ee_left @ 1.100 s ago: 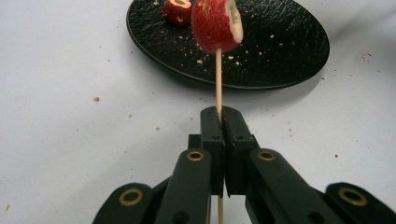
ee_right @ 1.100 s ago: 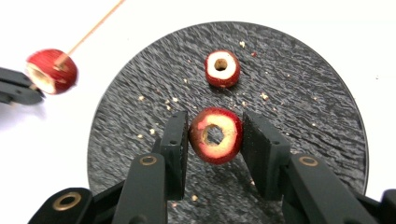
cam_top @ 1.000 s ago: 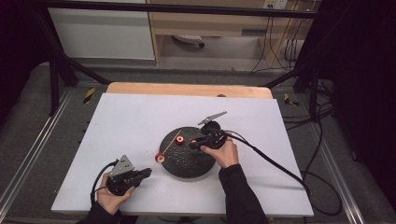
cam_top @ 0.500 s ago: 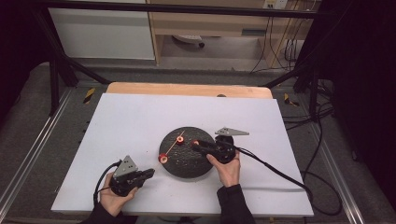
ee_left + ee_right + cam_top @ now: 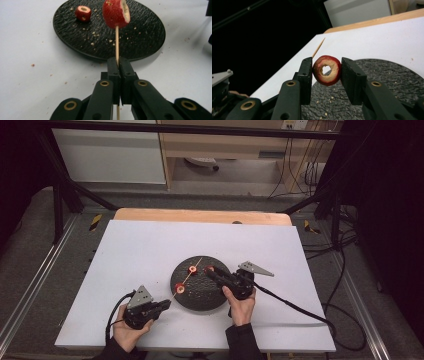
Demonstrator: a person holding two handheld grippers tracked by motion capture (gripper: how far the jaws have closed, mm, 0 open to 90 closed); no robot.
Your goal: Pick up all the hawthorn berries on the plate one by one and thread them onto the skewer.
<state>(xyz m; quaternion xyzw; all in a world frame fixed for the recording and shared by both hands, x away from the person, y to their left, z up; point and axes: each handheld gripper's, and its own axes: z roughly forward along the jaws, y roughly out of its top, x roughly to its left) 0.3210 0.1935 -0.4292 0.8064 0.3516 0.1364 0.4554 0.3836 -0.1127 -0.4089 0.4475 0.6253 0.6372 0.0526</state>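
Skewer's (image 5: 116, 42) lower end is cut off at the bottom edge of the left gripper view, and its top is buried in the impaled fruit piece (image 5: 115, 13), itself clipped by the upper frame edge. In the right gripper view just the skewer tip shows, upper centre, the rest hidden behind the jaw. Left gripper (image 5: 118, 65) jaws are clamped tight on the skewer shaft. Right gripper (image 5: 327, 75) pinches a cored fruit ring (image 5: 327, 70), red skin, pale flesh w/ a hole thru the middle. High view: fruit reads only as small red dots, detail too small to make out. Black textured plate (image 5: 200, 297) sits lower centre on the white table (image 5: 150, 245), w/ crumbs scattered on it. Another loose fruit piece (image 5: 83, 13) lies on the plate, upper left of the left gripper view.
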